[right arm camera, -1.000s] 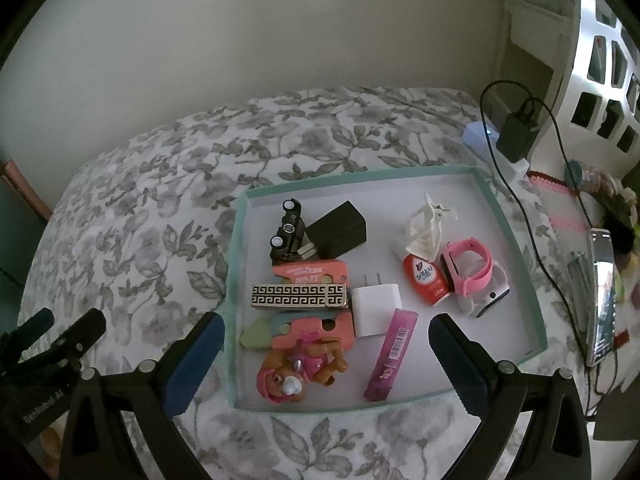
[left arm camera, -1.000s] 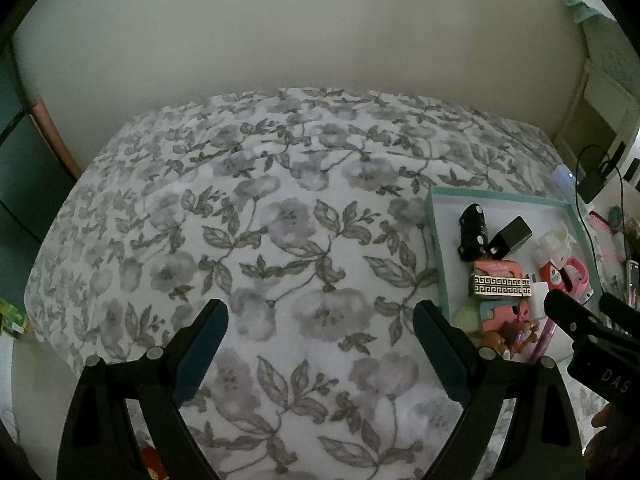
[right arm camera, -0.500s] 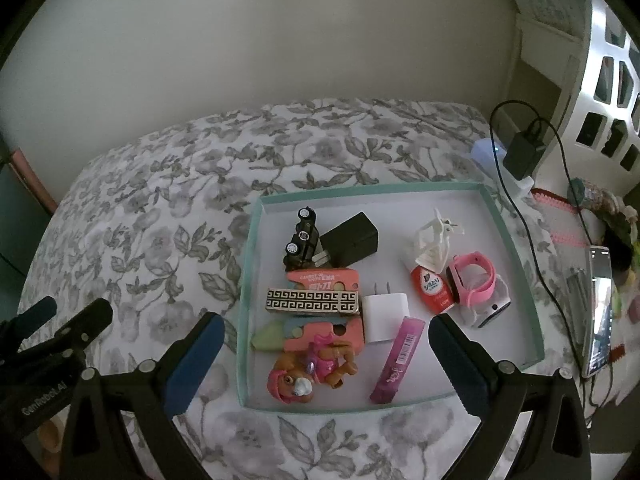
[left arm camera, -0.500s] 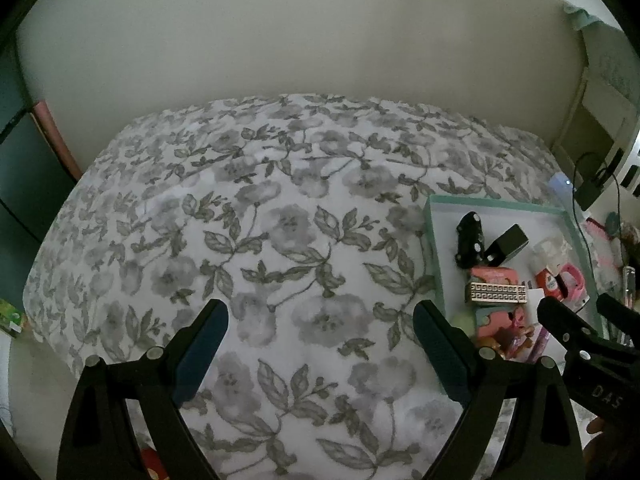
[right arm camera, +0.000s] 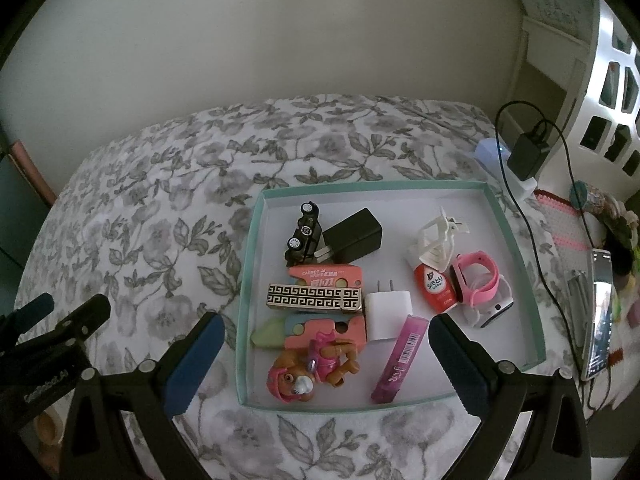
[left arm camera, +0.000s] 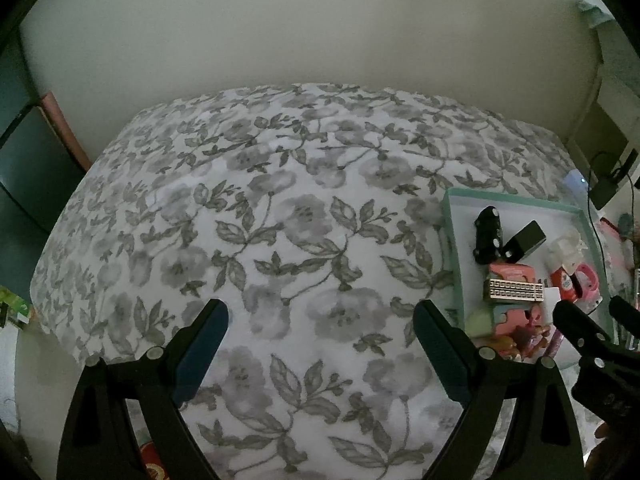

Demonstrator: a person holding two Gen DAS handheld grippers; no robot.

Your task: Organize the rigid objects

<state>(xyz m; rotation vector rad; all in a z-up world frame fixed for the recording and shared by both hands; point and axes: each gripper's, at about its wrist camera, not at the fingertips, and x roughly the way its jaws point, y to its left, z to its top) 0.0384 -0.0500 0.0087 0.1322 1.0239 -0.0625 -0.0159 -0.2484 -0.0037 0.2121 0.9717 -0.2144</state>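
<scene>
A: Jaws first: both grippers stand wide and hold nothing. Right gripper [right arm camera: 322, 354] hovers over the near edge of the tray [right arm camera: 516, 236]; left gripper [left arm camera: 320, 344] hangs over the bare bedspread [left arm camera: 280, 220].

B: Which step?

A: Every rigid object lies inside the tray, none on the bedspread. This fits objects gathered in, or objects waiting for sorting out. I cannot decide.

B: Count?

A: One toy car [right arm camera: 304, 232], one black charger [right arm camera: 354, 236], one white charger [right arm camera: 388, 312], two carrot knives [right arm camera: 326, 276], one patterned box [right arm camera: 314, 299], one pup figure [right arm camera: 316, 368], one pink tube [right arm camera: 400, 360], one red bottle [right arm camera: 436, 292], one pink watch [right arm camera: 478, 284], one white clip [right arm camera: 438, 240].
</scene>
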